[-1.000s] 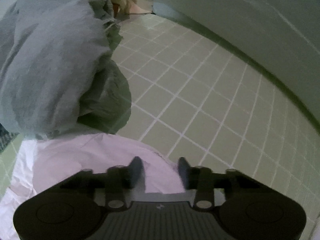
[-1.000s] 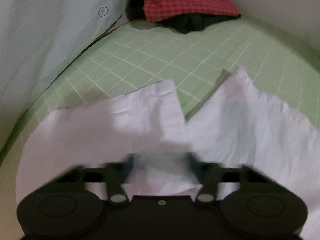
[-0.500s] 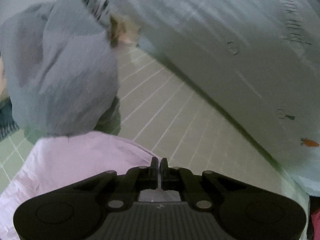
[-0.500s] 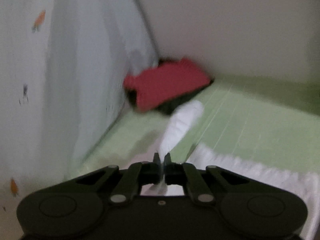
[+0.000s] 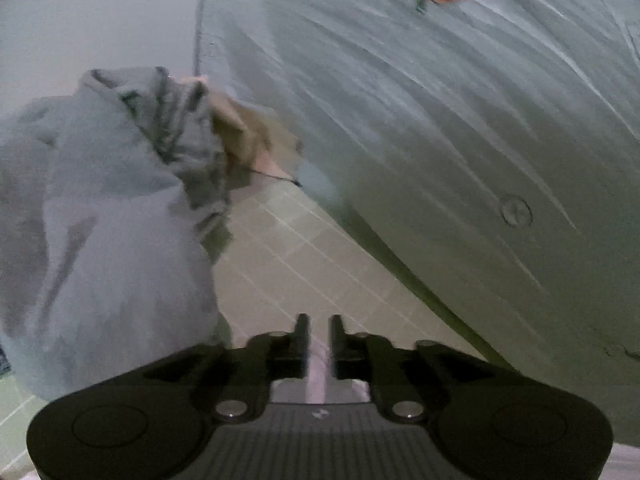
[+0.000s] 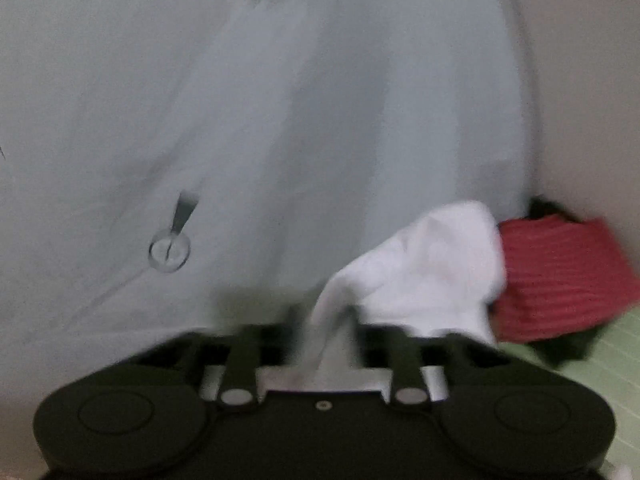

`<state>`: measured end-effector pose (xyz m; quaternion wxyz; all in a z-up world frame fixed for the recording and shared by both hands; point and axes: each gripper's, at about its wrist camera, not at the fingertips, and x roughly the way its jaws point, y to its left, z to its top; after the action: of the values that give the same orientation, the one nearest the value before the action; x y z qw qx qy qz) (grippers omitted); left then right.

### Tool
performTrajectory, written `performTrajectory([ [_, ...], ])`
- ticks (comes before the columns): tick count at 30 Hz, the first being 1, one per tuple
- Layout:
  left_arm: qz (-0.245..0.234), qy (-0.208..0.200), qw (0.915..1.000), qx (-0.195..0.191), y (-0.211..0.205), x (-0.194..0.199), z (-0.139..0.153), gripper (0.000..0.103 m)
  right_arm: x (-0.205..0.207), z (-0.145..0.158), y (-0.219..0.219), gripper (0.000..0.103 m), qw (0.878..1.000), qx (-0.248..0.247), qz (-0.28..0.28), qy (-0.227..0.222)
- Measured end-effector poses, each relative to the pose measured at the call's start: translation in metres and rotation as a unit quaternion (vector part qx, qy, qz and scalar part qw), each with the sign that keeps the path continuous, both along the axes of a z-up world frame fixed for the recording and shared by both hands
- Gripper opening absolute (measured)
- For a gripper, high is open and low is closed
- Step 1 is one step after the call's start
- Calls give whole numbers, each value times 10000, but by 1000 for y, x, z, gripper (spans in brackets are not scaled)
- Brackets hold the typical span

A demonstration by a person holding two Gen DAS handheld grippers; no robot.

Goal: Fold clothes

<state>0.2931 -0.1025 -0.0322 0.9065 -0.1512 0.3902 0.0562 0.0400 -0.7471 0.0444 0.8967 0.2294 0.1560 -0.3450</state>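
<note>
Pale sheet (image 5: 460,140) w/ a carrot print hangs as a backdrop over most of both views, so it's surroundings, not laundry. Below it runs the green checked mat (image 5: 320,264), the folding surface. Grey pile (image 5: 100,208) sits heaped at the left view's left edge, prob waiting its turn; red cloth (image 6: 560,272) sits squared up in the far corner on something dark, likely a done stack. White garment (image 6: 424,272) is off the mat, gripped at 2 points, I judge to shake it flat or carry an edge over for a fold. Left claw (image 5: 318,344) is nearly closed, a thin strip of white pinched in it. Right claw (image 6: 324,340) is blurred but looks closed on a bunched fold rising past it
</note>
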Motion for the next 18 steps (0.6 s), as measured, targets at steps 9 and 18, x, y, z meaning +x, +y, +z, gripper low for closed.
performTrajectory([
  [9, -595, 512, 9956, 508, -11, -61, -20, 72, -44, -123, 16, 77, 9812, 676, -697, 1666],
  [18, -1242, 1036, 9835, 811, -49, -106, -38, 73, -57, -171, -1, 77, 9702, 1033, -1078, 1910],
])
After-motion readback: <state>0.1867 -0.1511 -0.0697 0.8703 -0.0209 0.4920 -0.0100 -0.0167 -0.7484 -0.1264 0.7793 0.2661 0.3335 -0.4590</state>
